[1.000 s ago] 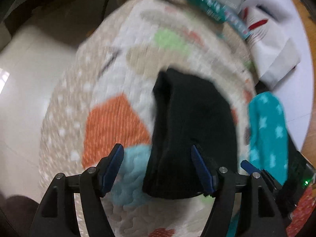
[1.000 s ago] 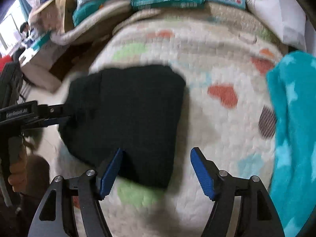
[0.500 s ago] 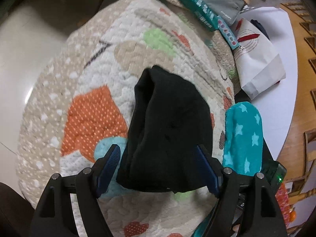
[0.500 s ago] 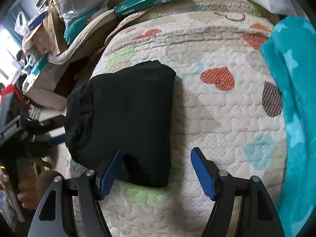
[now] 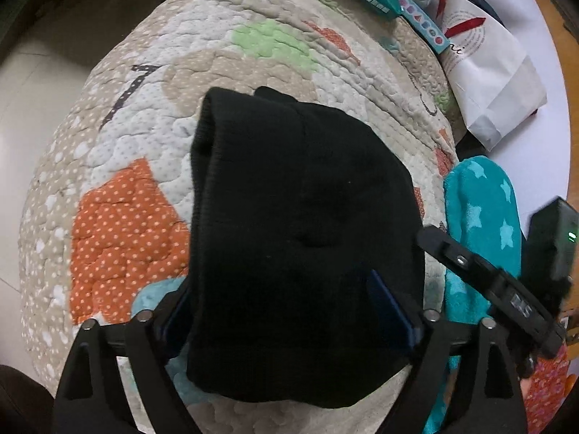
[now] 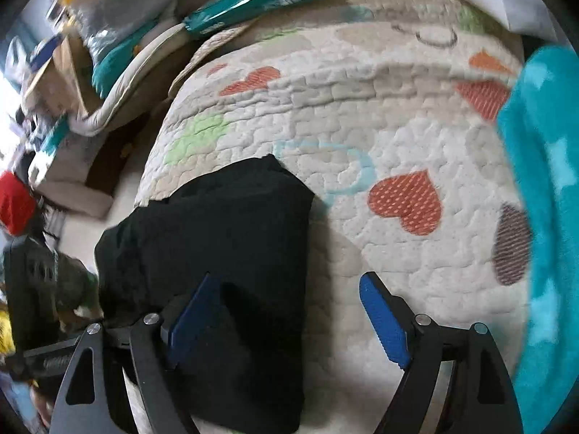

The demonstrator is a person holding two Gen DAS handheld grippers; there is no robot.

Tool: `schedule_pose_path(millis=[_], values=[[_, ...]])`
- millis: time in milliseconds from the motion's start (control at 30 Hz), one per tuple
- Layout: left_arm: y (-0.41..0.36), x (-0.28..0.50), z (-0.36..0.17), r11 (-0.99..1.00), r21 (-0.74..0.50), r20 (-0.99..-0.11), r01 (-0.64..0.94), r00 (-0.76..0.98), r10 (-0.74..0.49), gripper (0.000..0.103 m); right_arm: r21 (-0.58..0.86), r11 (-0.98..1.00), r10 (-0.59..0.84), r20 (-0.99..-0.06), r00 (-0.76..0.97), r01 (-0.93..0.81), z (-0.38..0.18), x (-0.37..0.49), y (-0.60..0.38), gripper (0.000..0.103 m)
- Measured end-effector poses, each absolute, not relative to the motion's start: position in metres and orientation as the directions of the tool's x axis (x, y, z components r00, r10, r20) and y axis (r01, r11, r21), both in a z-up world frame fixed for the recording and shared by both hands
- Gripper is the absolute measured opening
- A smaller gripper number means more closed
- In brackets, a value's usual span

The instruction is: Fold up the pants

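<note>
On the patterned quilt (image 5: 144,152), the folded black pants (image 5: 296,238) fill the frame's centre, both the left gripper (image 5: 286,311) and right gripper (image 6: 286,311) hovering with jaws released, apparently ready to tidy the bundle.

One pair of black pants (image 5: 300,238) lies folded on one quilted blanket (image 5: 224,83), and two grippers are in sight, the left gripper (image 5: 286,311) and the right gripper (image 6: 289,311), each with two blue-padded fingers (image 6: 383,325). On the part of the blanket seen from the right wrist, two whole orange hearts (image 6: 407,200) can be counted, with one brown heart (image 6: 512,242) and one green patch (image 6: 197,137). Beside the blanket there is one teal towel with white stars (image 5: 481,224), one white paper bag (image 5: 488,83), and one long green packet (image 6: 253,3); the heap of things to the left in the right wrist view is too blurred to count.
</note>
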State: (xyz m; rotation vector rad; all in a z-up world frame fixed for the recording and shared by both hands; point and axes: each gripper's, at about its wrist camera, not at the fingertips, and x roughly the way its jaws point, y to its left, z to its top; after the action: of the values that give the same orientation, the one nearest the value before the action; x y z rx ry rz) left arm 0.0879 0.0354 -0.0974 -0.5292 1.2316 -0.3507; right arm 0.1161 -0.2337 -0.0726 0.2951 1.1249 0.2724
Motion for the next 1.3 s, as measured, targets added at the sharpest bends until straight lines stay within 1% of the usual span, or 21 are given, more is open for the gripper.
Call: schedule_pose_path(millis=[67,100,133,200,233,267,300,333,400,433,500,633,733,967,1300], values=[[0.033,0.092,-0.1,0.819,-0.574,-0.784,-0.017,0.299,-0.543,0.096,0.449,0.892,0.429,-0.814,0.391,-0.044,-0.088,0.117,-0.237,0.087],[0.032,0.093,-0.101,0.815,-0.579,-0.781,-0.016,0.296,-0.549,0.099,0.49,0.871,0.463,-0.801,0.38,-0.031,-0.099,0.119,-0.237,0.087],[0.03,0.097,-0.102,0.812,-0.584,-0.779,-0.019,0.293,-0.554,0.101,0.514,0.858,0.483,-0.789,0.379,-0.024,-0.104,0.119,-0.237,0.088],[0.028,0.101,-0.101,0.817,-0.576,-0.786,-0.028,0.292,-0.545,0.101,0.545,0.838,0.506,-0.754,0.419,-0.032,-0.105,0.12,-0.237,0.089],[0.024,0.103,-0.1,0.824,-0.566,-0.791,-0.02,0.295,-0.536,0.094,0.555,0.83,0.524,-0.747,0.41,-0.049,-0.104,0.121,-0.235,0.087],[0.02,0.102,-0.097,0.845,-0.535,-0.806,-0.004,0.302,-0.509,0.086,0.578,0.813,0.558,-0.733,0.39,-0.077,-0.103,0.123,-0.231,0.071],[0.017,0.101,-0.095,0.872,-0.489,-0.827,0.011,0.311,-0.468,0.069,0.563,0.822,0.551,-0.744,0.378,-0.091,-0.099,0.123,-0.227,0.061],[0.015,0.099,-0.093,0.884,-0.466,-0.835,0.037,0.314,-0.453,0.062,0.539,0.834,0.539,-0.752,0.38,-0.117,-0.095,0.121,-0.223,0.055],[0.02,0.098,-0.091,0.871,-0.49,-0.822,0.037,0.313,-0.475,0.05,0.495,0.853,0.518,-0.764,0.384,-0.167,-0.086,0.118,-0.215,0.045],[0.024,0.099,-0.089,0.859,-0.512,-0.812,0.021,0.313,-0.492,0.047,0.476,0.859,0.51,-0.768,0.387,-0.187,-0.08,0.117,-0.211,0.042],[0.029,0.103,-0.085,0.844,-0.537,-0.799,0.008,0.317,-0.511,0.045,0.433,0.871,0.491,-0.775,0.399,-0.231,-0.067,0.118,-0.203,0.039],[0.032,0.119,-0.075,0.847,-0.532,-0.794,0.007,0.342,-0.502,0.045,0.34,0.893,0.443,-0.779,0.444,-0.294,-0.045,0.128,-0.19,0.038],[0.027,0.14,-0.068,0.858,-0.514,-0.799,0.013,0.356,-0.484,0.045,0.312,0.903,0.421,-0.776,0.469,-0.295,-0.038,0.145,-0.187,0.038],[0.003,0.186,-0.062,0.898,-0.436,-0.827,0.06,0.366,-0.426,0.045,0.331,0.913,0.407,-0.765,0.499,-0.238,-0.041,0.184,-0.202,0.038],[-0.013,0.214,-0.07,0.892,-0.447,-0.827,0.063,0.352,-0.439,0.045,0.383,0.906,0.42,-0.757,0.5,-0.181,-0.053,0.212,-0.224,0.039]])
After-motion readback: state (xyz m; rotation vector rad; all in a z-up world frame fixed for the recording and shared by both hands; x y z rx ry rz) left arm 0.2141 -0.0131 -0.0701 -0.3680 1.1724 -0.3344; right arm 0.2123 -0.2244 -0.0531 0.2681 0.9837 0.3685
